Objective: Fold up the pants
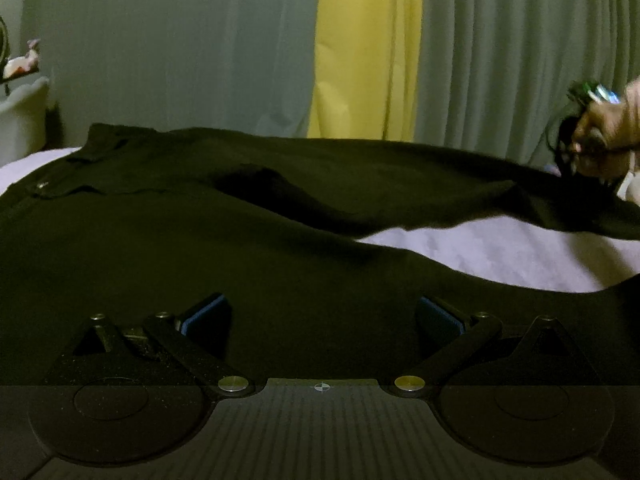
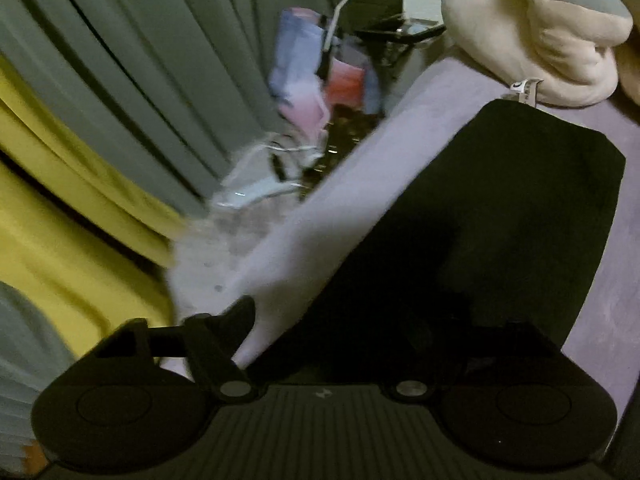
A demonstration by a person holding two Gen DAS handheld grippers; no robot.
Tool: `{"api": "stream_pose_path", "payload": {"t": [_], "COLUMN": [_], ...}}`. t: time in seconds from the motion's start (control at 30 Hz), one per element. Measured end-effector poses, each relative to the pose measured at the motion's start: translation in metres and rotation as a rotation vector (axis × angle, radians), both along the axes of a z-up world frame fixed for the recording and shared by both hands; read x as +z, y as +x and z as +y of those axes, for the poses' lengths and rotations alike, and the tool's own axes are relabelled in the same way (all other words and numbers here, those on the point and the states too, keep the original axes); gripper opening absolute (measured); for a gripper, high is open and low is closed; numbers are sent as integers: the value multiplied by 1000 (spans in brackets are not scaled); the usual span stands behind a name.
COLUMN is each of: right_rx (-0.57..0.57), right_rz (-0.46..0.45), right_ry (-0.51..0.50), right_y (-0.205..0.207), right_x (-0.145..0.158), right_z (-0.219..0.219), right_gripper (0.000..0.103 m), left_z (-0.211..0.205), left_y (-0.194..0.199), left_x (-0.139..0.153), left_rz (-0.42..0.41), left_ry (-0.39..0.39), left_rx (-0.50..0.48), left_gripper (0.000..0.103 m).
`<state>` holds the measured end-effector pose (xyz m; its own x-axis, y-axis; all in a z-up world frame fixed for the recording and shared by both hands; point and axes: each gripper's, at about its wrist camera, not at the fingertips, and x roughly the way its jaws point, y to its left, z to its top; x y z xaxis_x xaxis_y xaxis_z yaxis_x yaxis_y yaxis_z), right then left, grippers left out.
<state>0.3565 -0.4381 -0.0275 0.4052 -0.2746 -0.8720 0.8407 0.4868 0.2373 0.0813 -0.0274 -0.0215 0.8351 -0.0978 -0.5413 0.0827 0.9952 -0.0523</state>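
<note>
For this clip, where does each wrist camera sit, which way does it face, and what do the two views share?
Left wrist: sits behind the left tool, low over the black pants, facing the curtains; its open fingers show, and the person's right hand at the edge.
Right wrist: behind the right tool, tilted, looking along a pant leg toward a plush toy.
Shared: pants, lilac bed sheet, grey and yellow curtains.

Legible text, brands, numbers: none in either view.

Small white fabric tag (image 2: 527, 90) on the cream plush toy (image 2: 536, 28): carries a dark mark (too small and blurred to read).

Round crosshair registration mark (image 1: 322, 387) on the dark ribbed gripper body (image 1: 320, 432): a symbol only, no lettering.
</note>
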Motion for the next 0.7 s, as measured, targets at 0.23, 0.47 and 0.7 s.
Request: {"api": "stream_pose_path", "payload": {"t": [0.23,0.47,0.7], "right_rx": [94,234,250], "right_rz": [-446,-721,-684], "right_ry": [167,204,218], "right_y": [-102,-289,-325], "right_x": [1,8,-38], "right_z": [-17,29,39], "right_gripper": [6,5,6], "left_z": [36,79,107], "left_y": [-12,11,106], "left_x": [19,48,75], "left_rz": [-98,-53,24], "left_ry": [-235,-484,-802], "left_rx": [63,113,133], "left_gripper": [103,103,103]}}
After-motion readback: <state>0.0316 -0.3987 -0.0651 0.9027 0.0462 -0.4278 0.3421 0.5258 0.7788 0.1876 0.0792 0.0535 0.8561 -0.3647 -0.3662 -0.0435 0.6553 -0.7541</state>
